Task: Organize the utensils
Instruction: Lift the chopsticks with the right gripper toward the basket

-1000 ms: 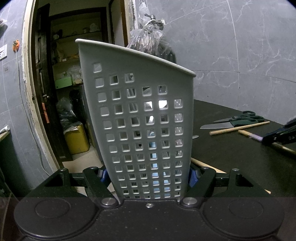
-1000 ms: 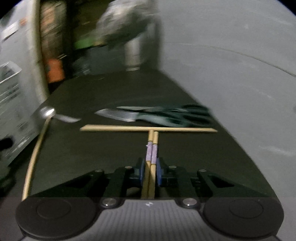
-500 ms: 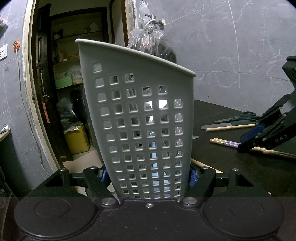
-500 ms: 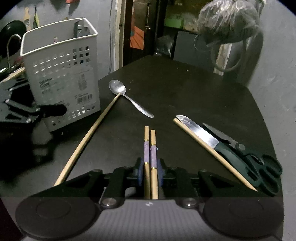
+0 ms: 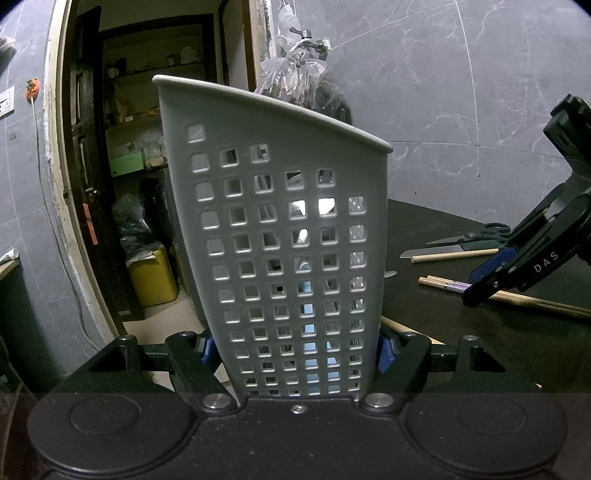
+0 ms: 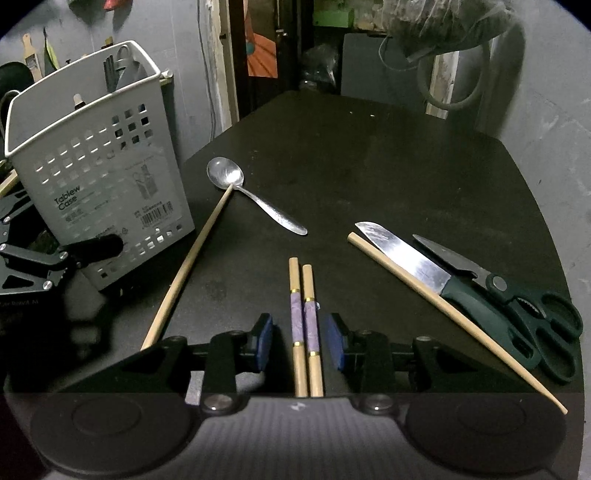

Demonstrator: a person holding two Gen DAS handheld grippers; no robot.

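My left gripper (image 5: 295, 349) is shut on the grey perforated utensil holder (image 5: 284, 240), which stands upright at the table's left edge (image 6: 99, 177). My right gripper (image 6: 301, 341) is open, its blue pads either side of a pair of purple-banded chopsticks (image 6: 304, 321) lying on the black table (image 6: 369, 166). The chopsticks also show in the left wrist view (image 5: 443, 284). A steel spoon (image 6: 255, 195), a knife (image 6: 421, 266), green scissors (image 6: 517, 299) and two long wooden sticks (image 6: 192, 258) (image 6: 436, 302) lie around them.
An open doorway (image 5: 129, 184) with shelves and a yellow container lies beyond the table's left edge. A grey marble wall (image 5: 461, 92) stands behind the table. A plastic bag (image 6: 443, 22) hangs at the far right corner.
My right gripper has swung left to face the holder, lowered to the table and opened, letting go of the chopsticks, which now lie on the table. The left gripper and holder have not moved.
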